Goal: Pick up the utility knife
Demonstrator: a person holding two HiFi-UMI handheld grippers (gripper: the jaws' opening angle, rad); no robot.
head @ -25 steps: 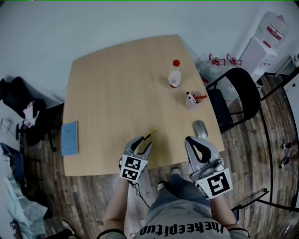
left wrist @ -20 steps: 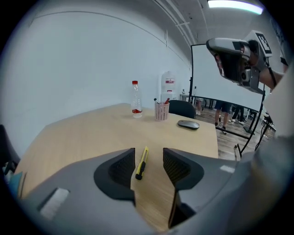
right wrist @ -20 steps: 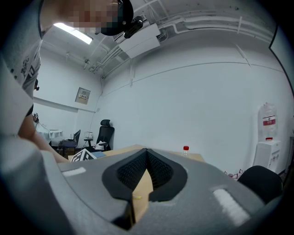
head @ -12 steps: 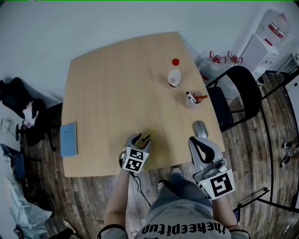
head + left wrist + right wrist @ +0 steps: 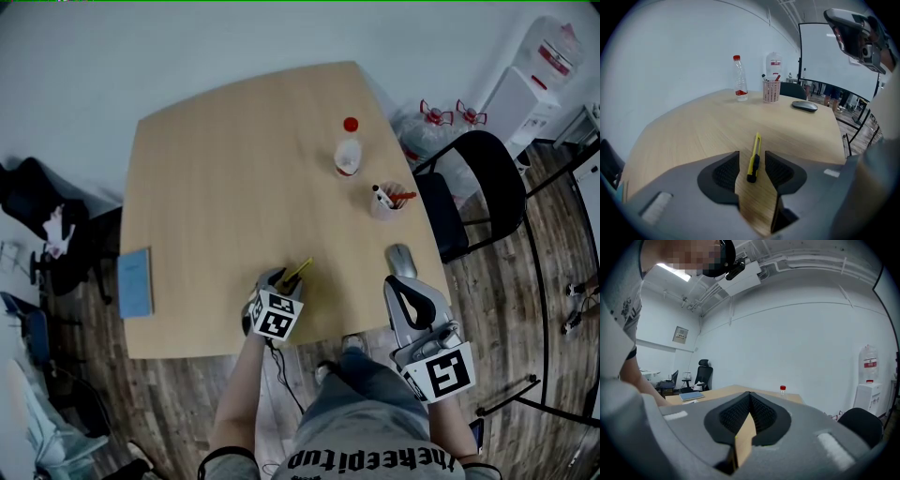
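Observation:
The utility knife (image 5: 298, 273), yellow with a black slider, lies flat on the wooden table (image 5: 225, 169) near its front edge. My left gripper (image 5: 284, 279) tilts down over it. In the left gripper view the knife's (image 5: 754, 157) near end lies between the two dark pads (image 5: 724, 172) with small gaps on both sides. The left gripper's (image 5: 752, 155) jaws have just been closing and remain open around the knife. My right gripper (image 5: 397, 283) hovers at the table's front right corner, shut on nothing, its tips meeting in the right gripper view (image 5: 750, 394).
A clear bottle with a red cap (image 5: 349, 150), a mesh pen cup (image 5: 386, 200) and a grey mouse (image 5: 401, 259) stand along the table's right side. A blue notebook (image 5: 136, 281) lies at the left edge. A black chair (image 5: 478, 187) stands to the right.
My left gripper has moved forward and down over the knife, so the knife's near end now sits between its jaws. The right gripper has barely shifted.

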